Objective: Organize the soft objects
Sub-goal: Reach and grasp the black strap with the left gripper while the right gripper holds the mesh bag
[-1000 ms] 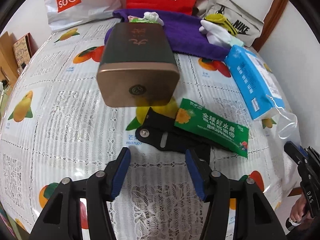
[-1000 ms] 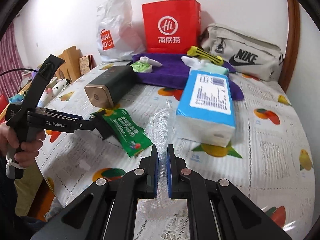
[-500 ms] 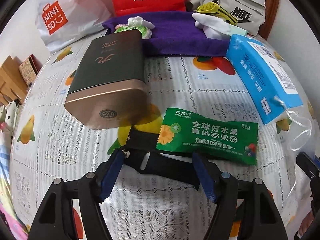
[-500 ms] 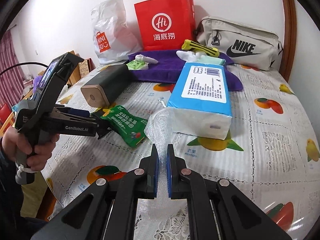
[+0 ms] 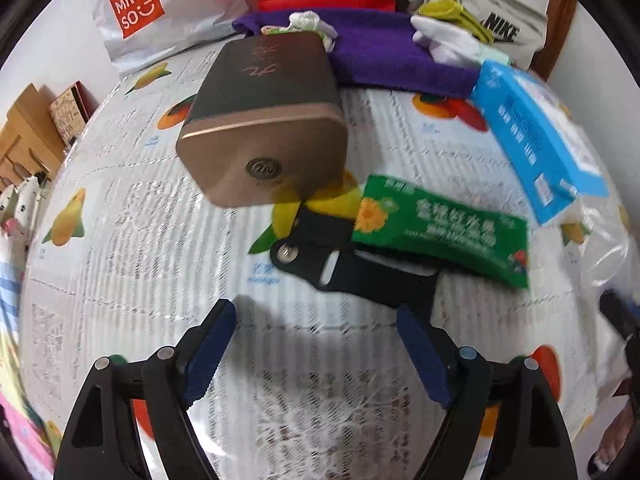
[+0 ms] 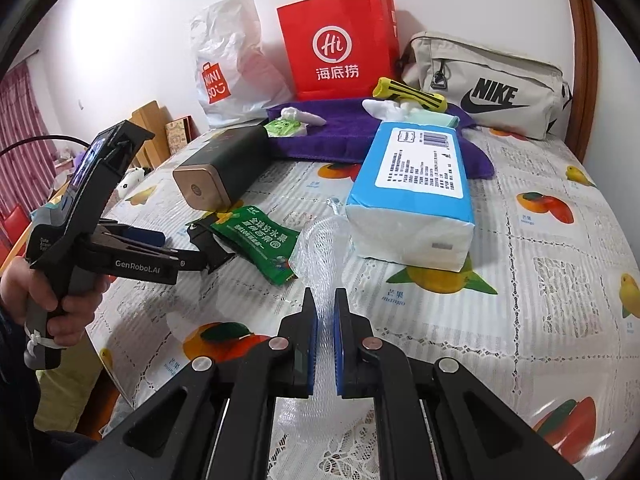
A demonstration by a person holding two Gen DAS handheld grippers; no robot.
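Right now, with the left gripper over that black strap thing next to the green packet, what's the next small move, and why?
Probably ease the left gripper forward and down to straddle the black strap. Its jaws are opening with nothing between them, and the strap lies just ahead, partly under the green packet. The right gripper is shut and empty.

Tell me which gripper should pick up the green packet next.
Left, probably. The left gripper hangs just short of the green packet, jaws opening with nothing between them. The right gripper is shut on a clear plastic film beside the blue tissue pack.
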